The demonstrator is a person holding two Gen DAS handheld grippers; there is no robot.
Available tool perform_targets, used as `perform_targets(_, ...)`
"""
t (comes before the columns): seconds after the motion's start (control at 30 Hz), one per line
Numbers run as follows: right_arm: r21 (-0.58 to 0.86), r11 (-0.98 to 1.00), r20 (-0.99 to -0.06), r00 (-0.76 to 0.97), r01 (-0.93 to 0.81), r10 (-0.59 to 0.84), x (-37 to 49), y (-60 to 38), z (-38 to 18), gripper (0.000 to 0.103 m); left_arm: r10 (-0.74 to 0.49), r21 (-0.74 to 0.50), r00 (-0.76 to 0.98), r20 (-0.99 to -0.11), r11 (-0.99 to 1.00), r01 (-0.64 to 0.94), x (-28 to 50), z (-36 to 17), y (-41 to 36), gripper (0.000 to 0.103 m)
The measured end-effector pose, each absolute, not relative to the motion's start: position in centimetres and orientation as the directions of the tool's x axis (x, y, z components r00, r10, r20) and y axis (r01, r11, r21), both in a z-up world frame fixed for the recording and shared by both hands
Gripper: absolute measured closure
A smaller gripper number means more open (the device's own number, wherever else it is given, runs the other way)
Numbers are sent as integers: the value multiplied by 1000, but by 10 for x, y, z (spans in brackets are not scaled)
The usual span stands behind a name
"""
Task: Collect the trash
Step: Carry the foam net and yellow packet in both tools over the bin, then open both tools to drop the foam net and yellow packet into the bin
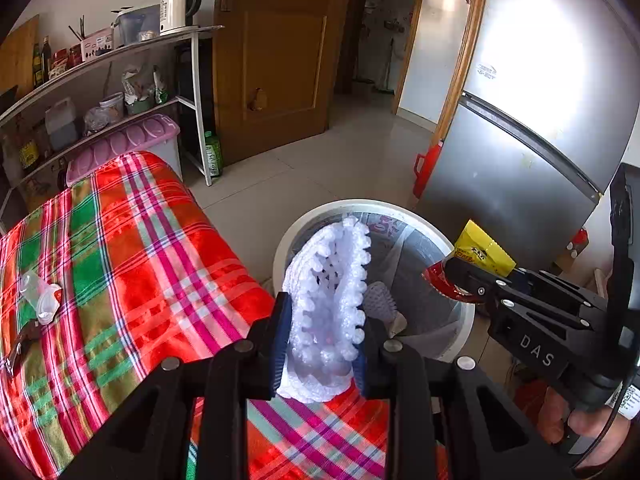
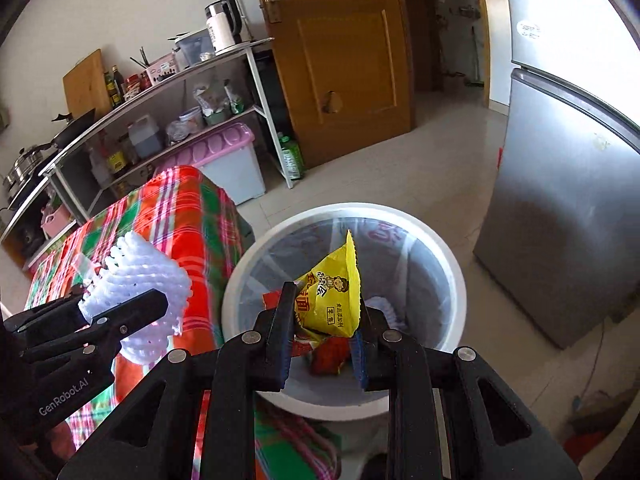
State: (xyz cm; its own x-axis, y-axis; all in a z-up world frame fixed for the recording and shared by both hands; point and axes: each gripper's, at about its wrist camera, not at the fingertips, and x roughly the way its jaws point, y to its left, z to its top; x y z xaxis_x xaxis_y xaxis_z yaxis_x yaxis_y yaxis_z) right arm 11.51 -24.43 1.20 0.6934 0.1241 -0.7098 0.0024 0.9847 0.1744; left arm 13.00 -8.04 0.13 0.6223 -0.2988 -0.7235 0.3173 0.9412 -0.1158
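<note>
My left gripper (image 1: 322,340) is shut on a white foam fruit net (image 1: 332,304), held at the edge of the plaid-covered table beside the bin; the net (image 2: 140,280) also shows at the left of the right wrist view. My right gripper (image 2: 324,332) is shut on a yellow and red snack wrapper (image 2: 332,296), held over the mouth of the white trash bin (image 2: 248,280). From the left wrist view the wrapper (image 1: 480,252) hangs above the bin's right rim (image 1: 288,236). The bin has a clear liner with white and red trash at the bottom.
On the red, green and pink plaid tablecloth (image 1: 140,248) lie a crumpled clear plastic piece (image 1: 40,296) and a small dark wrapper (image 1: 22,340). A silver fridge (image 1: 540,120) stands right of the bin, a shelf rack (image 1: 120,80) and a wooden door (image 1: 280,60) behind.
</note>
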Motion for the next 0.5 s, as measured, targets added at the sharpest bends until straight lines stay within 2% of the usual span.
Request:
perform_targets(0.37, 130, 991, -757, 649, 42, 72, 133, -269, -7, 78, -287, -94, 588, -756, 937, 337, 154, -12, -116, 74)
perform_targets(0.43, 126, 991, -771, 634, 51, 65, 138, -272, -13, 78, -284, -98, 579, -764, 939, 331, 158, -15, -119, 71)
perform_targets(0.5, 131, 989, -775, 628, 62, 63, 141, -276, -16, 77, -282, -101, 574, -769, 940, 326, 161, -18, -119, 57)
